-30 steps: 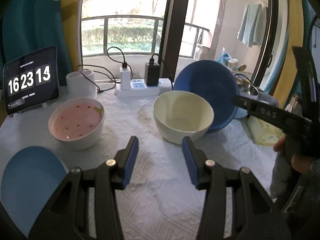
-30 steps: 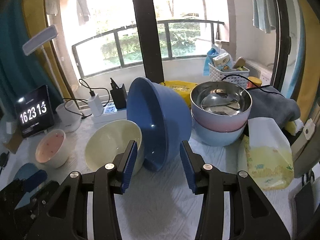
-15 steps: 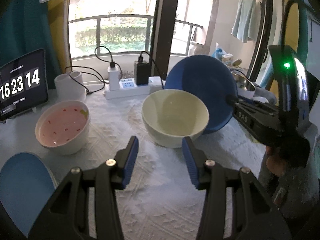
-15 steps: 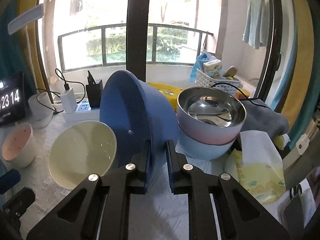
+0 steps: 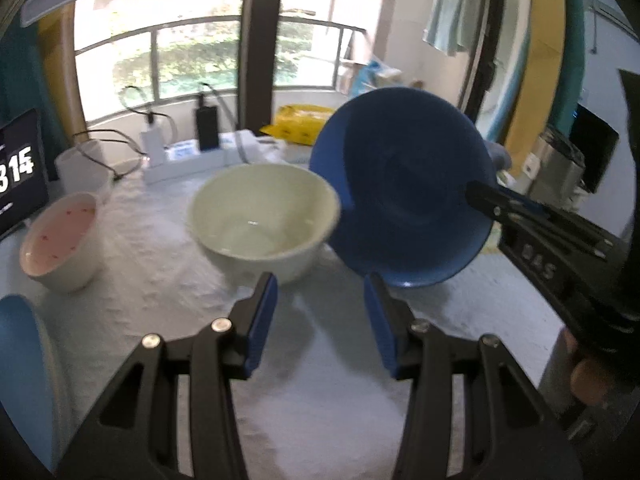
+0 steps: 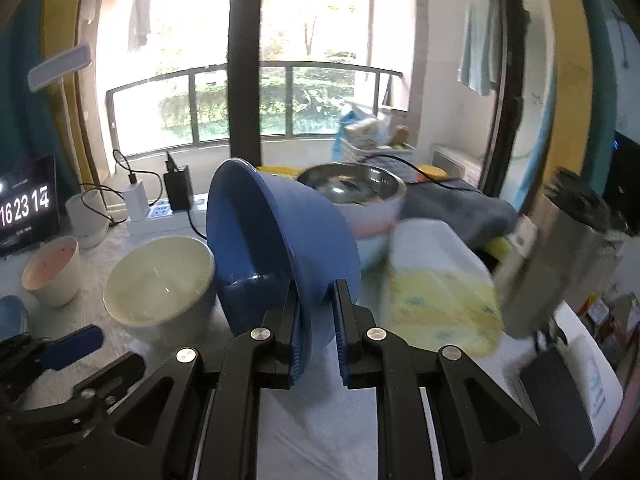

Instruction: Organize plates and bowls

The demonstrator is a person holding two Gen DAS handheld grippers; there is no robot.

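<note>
My right gripper (image 6: 318, 312) is shut on the rim of a dark blue bowl (image 6: 276, 248) and holds it tilted on edge, lifted beside a cream bowl (image 6: 160, 280). In the left wrist view the blue bowl (image 5: 400, 196) hangs to the right of the cream bowl (image 5: 264, 212), with the right gripper (image 5: 480, 198) on its rim. My left gripper (image 5: 318, 312) is open and empty, just in front of the cream bowl. A pink-lined bowl (image 5: 60, 236) stands at the left. A light blue plate (image 5: 24, 376) lies at the near left.
A steel bowl (image 6: 352, 188) sits stacked in a pink bowl on a pale blue one behind the blue bowl. A yellow tissue pack (image 6: 436, 288) and a grey flask (image 6: 560, 256) stand at the right. A power strip (image 5: 192, 152), white cup (image 5: 82, 168) and clock tablet (image 6: 24, 208) line the back.
My right gripper has closed on the blue bowl's rim and lifted it off the table, tilted. My left gripper has stayed open and shifted closer to the cream bowl.
</note>
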